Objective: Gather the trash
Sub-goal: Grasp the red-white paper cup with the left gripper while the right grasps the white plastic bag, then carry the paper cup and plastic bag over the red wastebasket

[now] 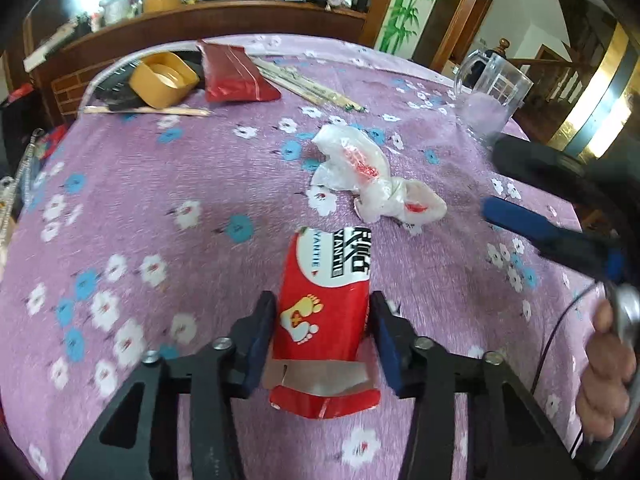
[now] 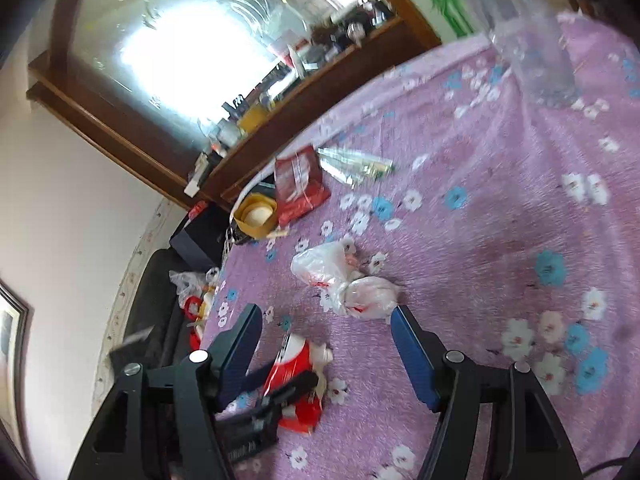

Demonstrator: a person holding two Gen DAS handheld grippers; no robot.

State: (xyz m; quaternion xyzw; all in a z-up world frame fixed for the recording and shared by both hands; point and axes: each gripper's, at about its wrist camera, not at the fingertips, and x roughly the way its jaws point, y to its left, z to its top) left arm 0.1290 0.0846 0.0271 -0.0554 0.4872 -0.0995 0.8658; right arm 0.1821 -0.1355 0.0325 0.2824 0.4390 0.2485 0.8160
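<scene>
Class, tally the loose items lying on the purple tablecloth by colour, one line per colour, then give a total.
Red: 2, the red box between the left gripper fingers and the red pouch
White: 1, plastic bag
Yellow: 1, yellow tub
Clear: 1, pitcher
Total: 5

Open cloth mid-table; obstacles at far edge.
Crumpled plastic bag (image 1: 370, 176) lies centrally; clear jug (image 1: 490, 94) far right; yellow tub (image 1: 162, 78) far left.

The left claw (image 1: 323, 340) sits low and near, its blue pads clamped against something between them. The right claw (image 2: 326, 354) hangs tilted off to the right, pads spread wide apart.
</scene>
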